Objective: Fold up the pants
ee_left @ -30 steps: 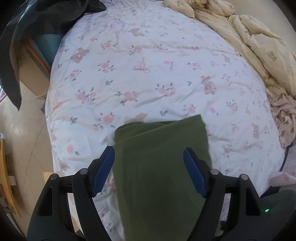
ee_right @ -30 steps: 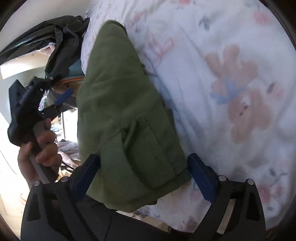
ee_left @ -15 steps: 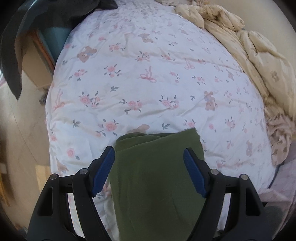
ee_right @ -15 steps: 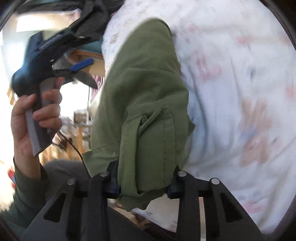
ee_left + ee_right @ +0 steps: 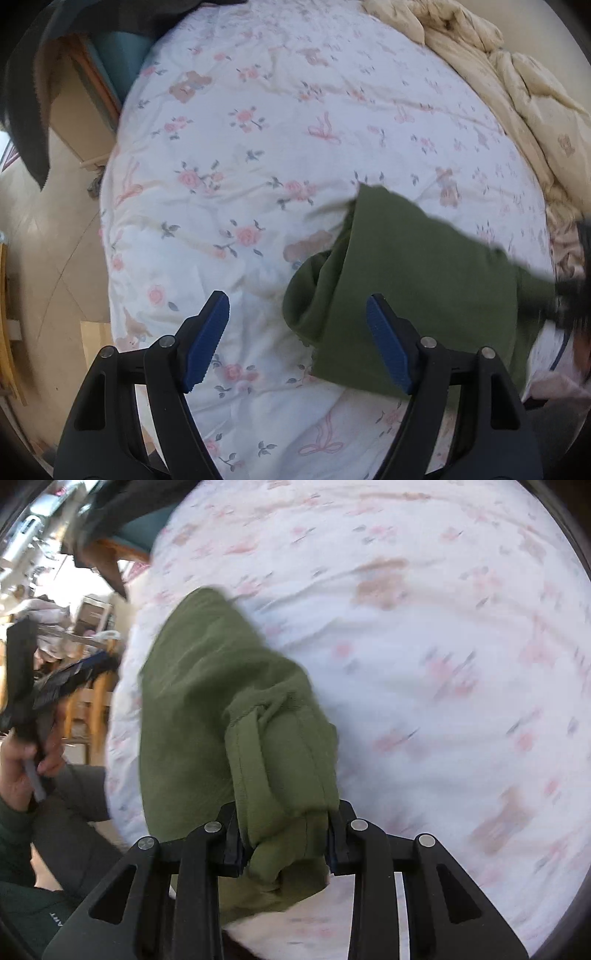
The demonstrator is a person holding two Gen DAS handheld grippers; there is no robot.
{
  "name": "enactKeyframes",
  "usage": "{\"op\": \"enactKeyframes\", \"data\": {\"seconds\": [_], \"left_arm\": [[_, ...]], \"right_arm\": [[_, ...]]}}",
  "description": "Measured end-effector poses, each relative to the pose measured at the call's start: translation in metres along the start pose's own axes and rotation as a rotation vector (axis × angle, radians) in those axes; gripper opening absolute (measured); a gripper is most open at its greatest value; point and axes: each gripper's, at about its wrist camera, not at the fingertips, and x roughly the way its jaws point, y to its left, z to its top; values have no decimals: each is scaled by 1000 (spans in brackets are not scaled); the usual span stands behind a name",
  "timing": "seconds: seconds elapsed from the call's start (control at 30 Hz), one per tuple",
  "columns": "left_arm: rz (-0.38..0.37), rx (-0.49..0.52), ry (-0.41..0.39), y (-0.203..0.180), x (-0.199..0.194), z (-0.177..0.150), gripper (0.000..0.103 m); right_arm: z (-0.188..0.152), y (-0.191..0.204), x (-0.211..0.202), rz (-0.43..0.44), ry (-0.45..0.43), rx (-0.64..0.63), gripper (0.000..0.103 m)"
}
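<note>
Seen from the left wrist, the left tool (image 5: 297, 339) hangs over the bed with its blue ribbed pads (image 5: 207, 341) well apart and nothing pinched between them; only the white floral bedsheet with pink roses and small bears (image 5: 258, 155) shows in the gap. The olive-green fabric pants (image 5: 417, 288), folded into a thick bundle, lie partly on that sheet to the right, and their nearer edge passes behind the right-hand pad without being pressed. The far right part of the pants is lifted and stretches toward a dark blurred shape at the picture's right edge; what that shape is cannot be told from this view. This view alone also shows a rumpled cream quilt (image 5: 517, 85) heaped along the far side of the bed, a dark cloth (image 5: 26, 103) hanging at the upper left, and pale floor beside the bed.

The right wrist view supplies the rest: the right tool (image 5: 284, 843) is clamped on a thick bunched end of the pants (image 5: 207, 701), the cloth filling the narrow space between its fingers and bulging out below them. From there the pants hang down and trail back onto the sheet (image 5: 443, 627), which is streaked with blur. At the left edge this view shows the person's left hand (image 5: 26, 764) gripping the handle of the other tool, a dark green sleeve (image 5: 14, 834) below it, and cluttered furniture beyond the bed.
</note>
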Motion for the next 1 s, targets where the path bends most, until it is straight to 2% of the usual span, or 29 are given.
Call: {"op": "enactKeyframes", "data": {"seconds": [0.03, 0.07, 0.13, 0.17, 0.2, 0.23, 0.27, 0.3, 0.33, 0.37, 0.47, 0.63, 0.7, 0.77, 0.9, 0.97, 1.0], "left_arm": [[-10, 5, 5, -1, 2, 0, 74], [-34, 12, 15, -3, 4, 1, 74], [-93, 21, 33, -6, 8, 5, 74], [-132, 34, 48, -9, 11, 8, 76], [-160, 45, 59, -11, 13, 12, 83], [-187, 52, 65, -12, 16, 18, 88], [-195, 46, 65, -11, 18, 23, 98], [-199, 36, 67, -10, 21, 29, 103], [-211, 31, 72, -8, 27, 37, 103], [-221, 34, 83, -7, 32, 42, 103], [-257, 77, 128, -6, 54, 51, 103], [-353, 134, 224, -12, 86, 39, 103], [-364, 139, 238, -13, 94, 38, 103], [-364, 153, 250, -16, 103, 35, 103], [-338, 255, 252, -24, 107, 29, 103], [-367, 224, 268, -20, 109, 32, 102], [-385, 221, 270, -19, 108, 33, 102]], "right_arm": [[7, -6, -2, -29, 6, -19, 37], [0, -18, -2, -41, 9, -10, 39], [-3, -35, -4, -60, 20, 54, 57], [-8, -41, -11, -71, -12, 83, 58], [-14, -44, -20, -53, -67, 107, 62], [-19, -48, -31, -22, -125, 144, 73], [-35, -57, -45, 48, -218, 230, 81], [-48, -65, -52, 116, -291, 315, 95], [-61, -72, -57, 164, -345, 390, 101], [-76, -76, -56, 219, -395, 465, 102], [-97, -72, -32, 276, -409, 559, 102], [-118, -68, 20, 321, -362, 628, 102], [-125, -74, 40, 337, -336, 649, 103], [-129, -80, 56, 400, -336, 694, 103], [-128, -75, 58, 458, -377, 665, 103], [-128, -68, 60, 451, -389, 642, 98], [-128, -65, 62, 491, -395, 643, 91]]}}
